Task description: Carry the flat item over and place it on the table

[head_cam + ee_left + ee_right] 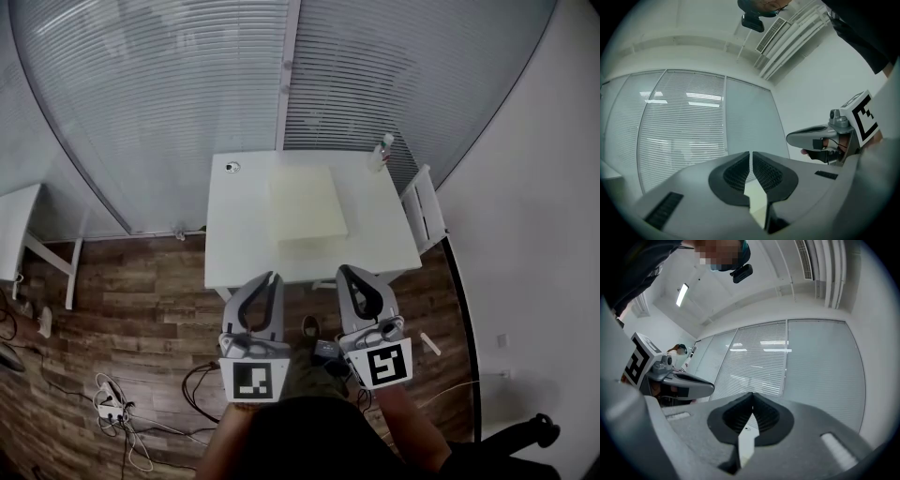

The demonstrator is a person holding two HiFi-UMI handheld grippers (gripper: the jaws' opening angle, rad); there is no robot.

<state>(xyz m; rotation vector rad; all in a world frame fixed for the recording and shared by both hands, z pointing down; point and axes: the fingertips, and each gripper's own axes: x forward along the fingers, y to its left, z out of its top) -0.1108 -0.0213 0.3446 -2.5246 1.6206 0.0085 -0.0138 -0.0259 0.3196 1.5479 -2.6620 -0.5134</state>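
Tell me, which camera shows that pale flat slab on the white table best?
The head view: from above it shows the whole pale flat slab lying on the white table. Both gripper views face the window blinds; each shows only a pale sliver beneath the jaws, too little to call the slab.

No word, brand or number could be read; the only signs were black-and-white square markers on the near cubes of the left gripper and right gripper.
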